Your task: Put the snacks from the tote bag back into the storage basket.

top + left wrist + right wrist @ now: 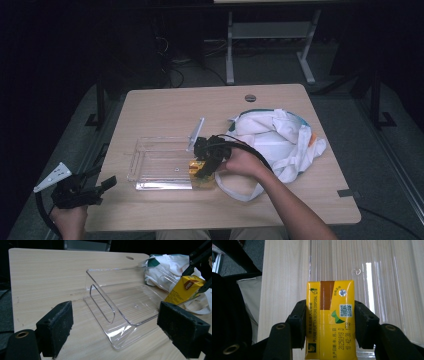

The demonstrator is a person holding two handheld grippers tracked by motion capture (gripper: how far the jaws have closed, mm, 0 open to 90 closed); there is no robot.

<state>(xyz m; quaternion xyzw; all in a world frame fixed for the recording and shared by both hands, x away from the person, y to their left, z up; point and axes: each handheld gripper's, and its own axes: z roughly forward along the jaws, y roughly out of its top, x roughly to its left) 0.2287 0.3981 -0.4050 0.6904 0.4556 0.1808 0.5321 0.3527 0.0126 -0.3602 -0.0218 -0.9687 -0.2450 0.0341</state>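
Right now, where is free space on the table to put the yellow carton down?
The clear tray floor is bare left of the yellow carton. Bare tabletop lies beyond the tray. It is crowded on the right, by the white bag and the right gripper.

The high view looks forward and down on the whole light wooden table [165, 107] from the near side. The left gripper view looks low across it from the near left corner toward the clear plastic tray [130, 305]. The right gripper view sits close above a yellow drink carton [329, 320], seen also in the other two.
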